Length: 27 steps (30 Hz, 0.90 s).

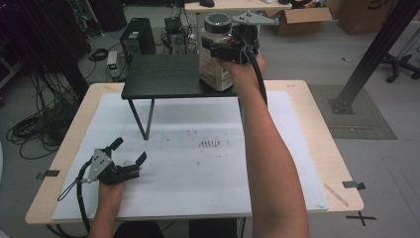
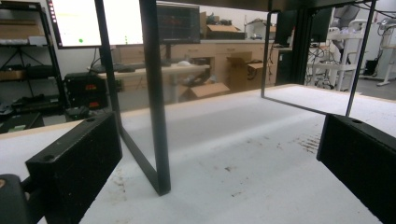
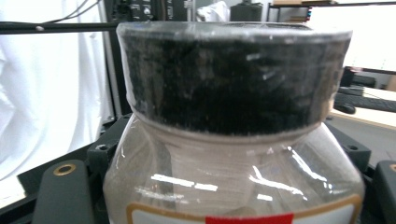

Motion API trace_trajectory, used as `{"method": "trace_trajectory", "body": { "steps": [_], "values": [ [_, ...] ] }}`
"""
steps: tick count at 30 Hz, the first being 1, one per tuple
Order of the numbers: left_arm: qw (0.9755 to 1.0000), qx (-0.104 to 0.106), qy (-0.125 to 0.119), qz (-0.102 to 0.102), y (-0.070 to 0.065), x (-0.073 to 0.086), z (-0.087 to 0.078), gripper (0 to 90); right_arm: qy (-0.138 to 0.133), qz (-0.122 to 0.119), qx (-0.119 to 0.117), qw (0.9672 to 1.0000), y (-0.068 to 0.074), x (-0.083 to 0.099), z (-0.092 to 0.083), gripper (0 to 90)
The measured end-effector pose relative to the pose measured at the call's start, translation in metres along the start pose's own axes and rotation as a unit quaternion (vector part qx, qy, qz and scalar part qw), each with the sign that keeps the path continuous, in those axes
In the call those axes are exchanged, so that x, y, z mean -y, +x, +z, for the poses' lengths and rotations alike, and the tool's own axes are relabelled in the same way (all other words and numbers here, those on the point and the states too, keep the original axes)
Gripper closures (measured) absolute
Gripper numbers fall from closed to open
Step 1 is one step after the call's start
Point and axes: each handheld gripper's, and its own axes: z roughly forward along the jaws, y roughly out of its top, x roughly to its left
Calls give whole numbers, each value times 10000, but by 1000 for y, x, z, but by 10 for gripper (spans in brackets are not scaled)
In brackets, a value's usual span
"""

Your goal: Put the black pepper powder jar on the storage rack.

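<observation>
From above, the right gripper (image 1: pixel 229 45) is clamping the neck of a clear jar (image 1: pixel 216 49) that is standing upright, black lid (image 1: pixel 218 22) up, at the right end of a small black shelf (image 1: pixel 163 77) on the white-covered table (image 1: pixel 297 144). The right gripper view is adding the jar's red-and-white label (image 3: pixel 247 215) and shrink-wrapped lid up close. The left gripper (image 1: pixel 130 151) is resting on the sheet with its jaws spread wide and holding nothing; its own view is looking past the shelf's black leg (image 2: pixel 156 102).

A glossy clear plastic jar (image 3: pixel 233 177) with ribbed black lid (image 3: pixel 231 77) stands on a matt black shelf (image 1: pixel 163 77) above the scuffed white mat (image 1: pixel 198 163).
</observation>
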Motion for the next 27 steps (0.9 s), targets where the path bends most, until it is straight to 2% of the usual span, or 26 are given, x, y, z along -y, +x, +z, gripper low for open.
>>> {"method": "trace_trajectory", "body": {
  "steps": [1, 6, 18, 24, 27],
  "values": [
    [10000, -4, 10, -5, 0, 0, 0, 5, -18, 38, -95, 9999, 0, 1, 2, 217],
    [10000, -2, 6, -1, 0, 0, 0, 5, -19, 48, -120, 9999, -1, 1, 2, 217],
    [10000, -6, 3, 4, 0, 0, 0, 5, 58, 29, -84, 9999, 0, -1, 2, 212],
    [10000, -1, 1, -5, 0, 0, 0, 5, 114, 1, -62, 9999, 2, 1, 4, 148],
    [10000, -1, 1, -2, 0, 0, 0, 5, 95, 66, -52, 9999, 3, 2, 6, 109]
  ]
}}
